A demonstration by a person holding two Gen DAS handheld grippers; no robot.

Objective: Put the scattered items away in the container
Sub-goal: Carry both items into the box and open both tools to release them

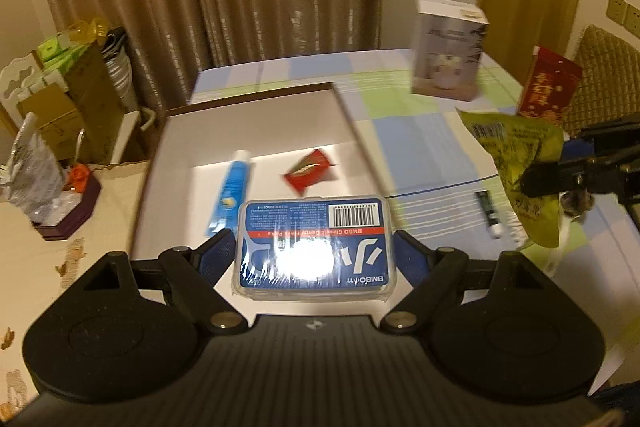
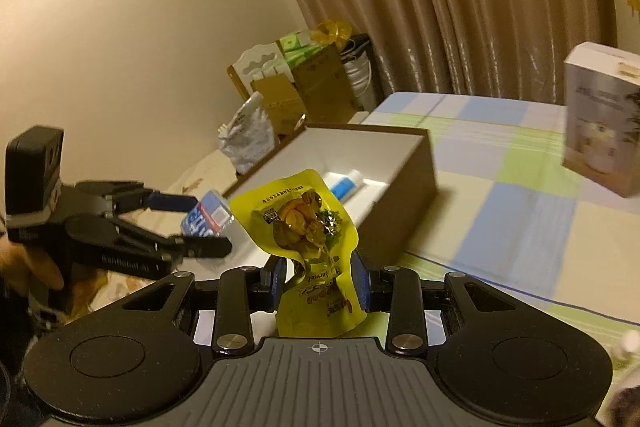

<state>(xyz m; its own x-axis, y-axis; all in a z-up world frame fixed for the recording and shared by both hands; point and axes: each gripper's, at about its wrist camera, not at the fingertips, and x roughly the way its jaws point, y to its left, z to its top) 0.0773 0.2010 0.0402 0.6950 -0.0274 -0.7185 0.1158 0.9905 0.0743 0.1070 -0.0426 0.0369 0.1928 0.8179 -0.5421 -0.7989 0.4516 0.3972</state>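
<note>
My left gripper [image 1: 314, 251] is shut on a blue floss-pick box [image 1: 314, 247] and holds it above the near edge of the open brown container [image 1: 256, 95]. A blue tube [image 1: 232, 191] and a red packet [image 1: 310, 173] lie inside the container. My right gripper [image 2: 320, 279] is shut on a yellow snack pouch [image 2: 310, 227] and holds it above the table, right of the container [image 2: 404, 203]. The left gripper [image 2: 196, 223] with the box shows at the left of the right wrist view. The pouch [image 1: 520, 163] and right gripper [image 1: 560, 171] show at the right of the left wrist view.
A white carton [image 1: 448, 51] and a red box [image 1: 548, 87] stand on the checked tablecloth at the back right. A small tube [image 1: 490, 213] lies on the cloth right of the container. Cardboard boxes and bags [image 1: 60, 99] crowd the left side.
</note>
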